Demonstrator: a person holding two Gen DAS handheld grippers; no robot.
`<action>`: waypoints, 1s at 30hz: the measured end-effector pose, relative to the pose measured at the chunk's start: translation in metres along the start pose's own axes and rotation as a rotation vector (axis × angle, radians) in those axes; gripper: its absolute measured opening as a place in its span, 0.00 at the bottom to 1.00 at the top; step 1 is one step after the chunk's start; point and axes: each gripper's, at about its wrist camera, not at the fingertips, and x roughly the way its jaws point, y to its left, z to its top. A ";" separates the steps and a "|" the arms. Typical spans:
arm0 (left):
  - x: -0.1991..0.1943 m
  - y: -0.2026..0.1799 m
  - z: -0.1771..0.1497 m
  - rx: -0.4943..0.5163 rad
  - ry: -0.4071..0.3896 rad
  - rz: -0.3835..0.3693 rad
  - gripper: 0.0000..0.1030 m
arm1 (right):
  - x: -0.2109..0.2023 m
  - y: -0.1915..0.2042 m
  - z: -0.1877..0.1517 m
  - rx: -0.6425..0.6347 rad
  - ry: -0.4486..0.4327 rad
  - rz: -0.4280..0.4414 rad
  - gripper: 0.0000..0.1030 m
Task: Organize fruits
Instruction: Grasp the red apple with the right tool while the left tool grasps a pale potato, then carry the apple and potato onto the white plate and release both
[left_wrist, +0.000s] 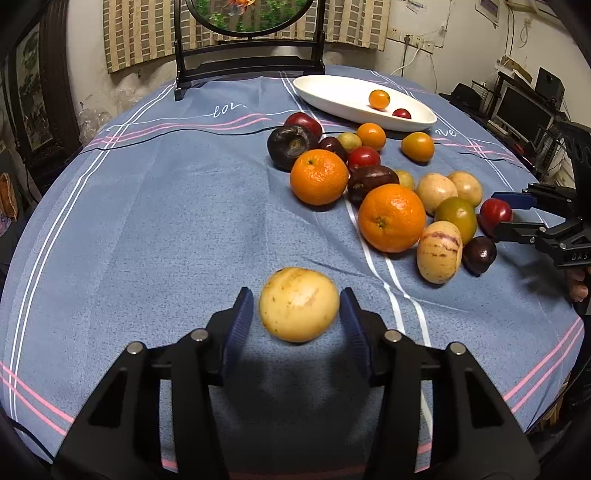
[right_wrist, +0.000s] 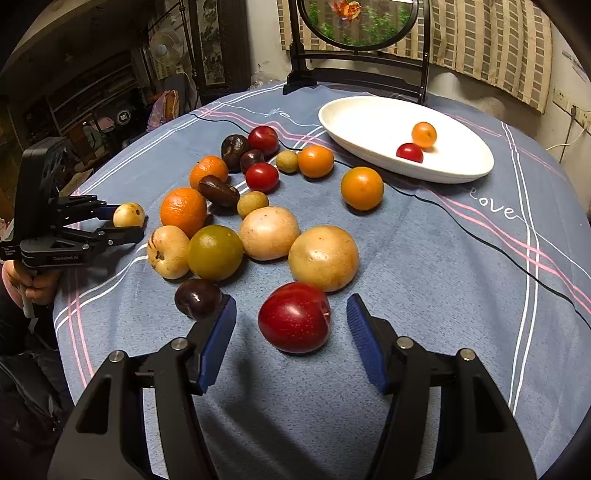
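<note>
A pale yellow round fruit (left_wrist: 298, 304) sits between the blue pads of my left gripper (left_wrist: 297, 295), which is shut on its sides just above the blue cloth. The right wrist view shows this gripper (right_wrist: 125, 223) at the far left with the same yellow fruit (right_wrist: 128, 214) at its tips. My right gripper (right_wrist: 291, 306) is open around a red plum-like fruit (right_wrist: 293, 317), with a gap on each side. A white oval dish (right_wrist: 362, 122) at the back holds a small orange fruit (right_wrist: 424, 134) and a small red one (right_wrist: 409, 152).
Several loose fruits lie mid-table: two oranges (left_wrist: 391, 218), dark purple ones (right_wrist: 197, 298), a green one (right_wrist: 215, 252), tan ones (right_wrist: 323, 257). A dark mirror stand (left_wrist: 251, 62) is at the far edge. A hand (right_wrist: 35, 284) holds the left tool.
</note>
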 end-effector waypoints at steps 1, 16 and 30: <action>0.000 0.000 0.000 0.001 -0.001 0.003 0.43 | 0.001 0.000 0.000 0.000 0.004 -0.005 0.61; -0.001 -0.001 -0.001 0.007 -0.011 0.001 0.37 | 0.003 -0.002 0.000 0.007 0.013 0.006 0.42; -0.020 0.000 0.007 -0.025 -0.091 -0.130 0.37 | -0.014 -0.023 0.000 0.130 -0.086 0.132 0.41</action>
